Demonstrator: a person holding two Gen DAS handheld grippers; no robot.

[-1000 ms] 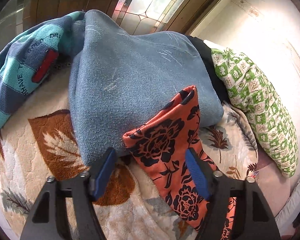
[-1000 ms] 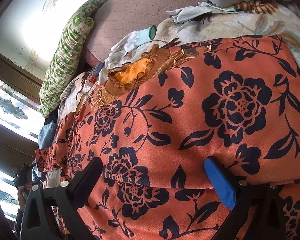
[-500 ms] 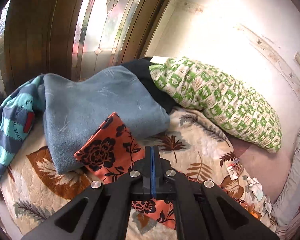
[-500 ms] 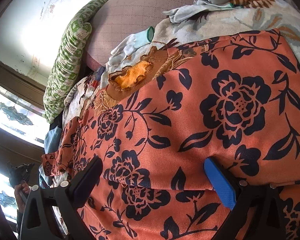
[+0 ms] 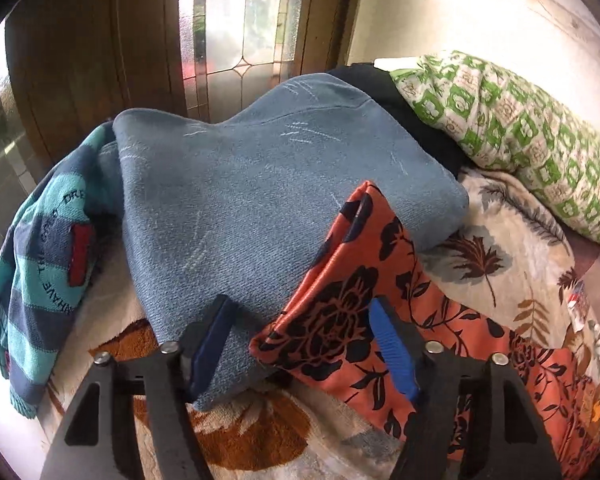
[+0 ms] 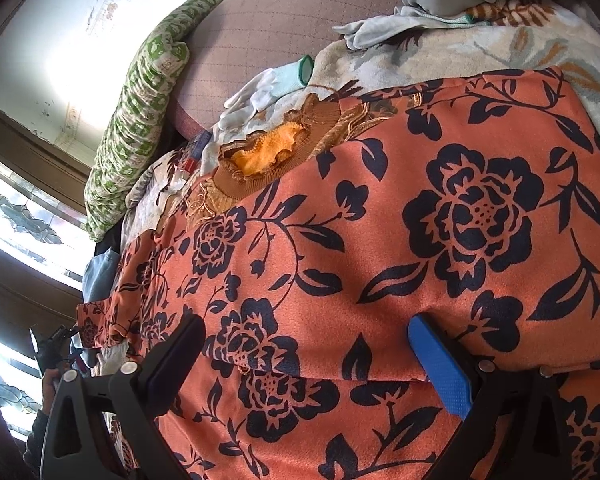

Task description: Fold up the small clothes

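Note:
An orange garment with black flowers (image 5: 340, 312) lies on a leaf-print blanket (image 5: 500, 248), one narrow end resting against a folded blue-grey garment (image 5: 260, 200). My left gripper (image 5: 300, 344) is open, its jaws around the edges of the blue-grey and orange pieces. In the right wrist view the orange garment (image 6: 420, 240) fills the frame, with a brown and yellow collar (image 6: 268, 160) at its far edge. My right gripper (image 6: 312, 360) is open, close over the cloth, holding nothing.
A teal and navy striped top (image 5: 48, 280) lies left of the blue-grey garment. A green patterned pillow (image 5: 520, 132) leans on the wall. A dark garment (image 5: 400, 104) lies behind. White gloves (image 6: 276, 88) and a pinkish cushion (image 6: 292, 28) lie beyond the collar.
My left gripper was shut and pulled back half a second ago; now it is open and close to the orange and blue-grey garments again. The right gripper has barely moved.

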